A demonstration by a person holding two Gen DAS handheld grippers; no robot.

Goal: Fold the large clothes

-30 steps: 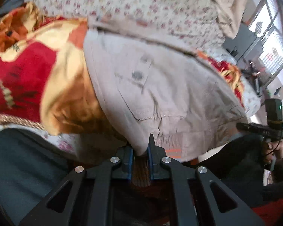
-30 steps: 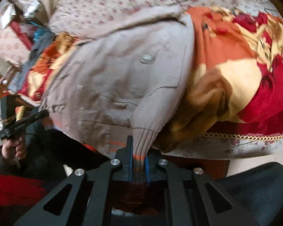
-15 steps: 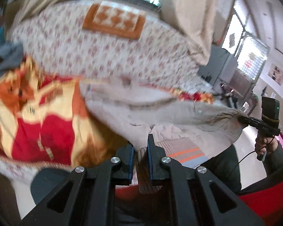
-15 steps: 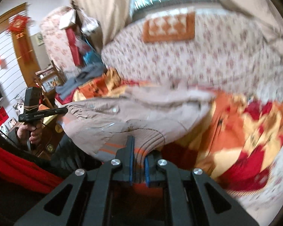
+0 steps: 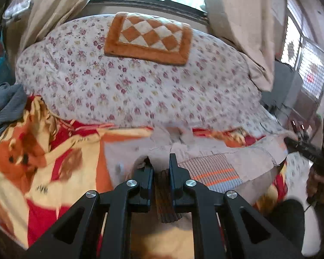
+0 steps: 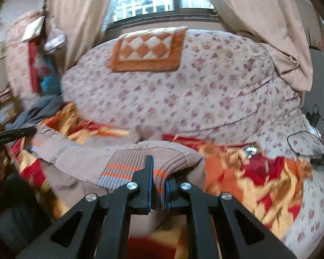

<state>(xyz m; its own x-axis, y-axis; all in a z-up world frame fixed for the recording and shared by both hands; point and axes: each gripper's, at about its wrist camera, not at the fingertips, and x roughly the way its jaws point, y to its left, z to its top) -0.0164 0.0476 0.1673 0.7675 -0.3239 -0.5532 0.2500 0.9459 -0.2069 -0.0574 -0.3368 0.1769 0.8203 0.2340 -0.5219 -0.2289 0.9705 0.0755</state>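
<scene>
Sagging beige jacket [image 6: 80,159], striped ribbed hem.

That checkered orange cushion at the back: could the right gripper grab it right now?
Probably not. The right gripper is shut on the jacket, and the cushion lies far back across the flowered quilt.

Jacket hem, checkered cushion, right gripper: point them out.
jacket [image 6: 127,168], right wrist view, striped ribbed hem.
checkered cushion [image 5: 150,37], left wrist view, its chequered centre.
right gripper [image 6: 159,181], right wrist view, between fingertips clamping the hem.
</scene>
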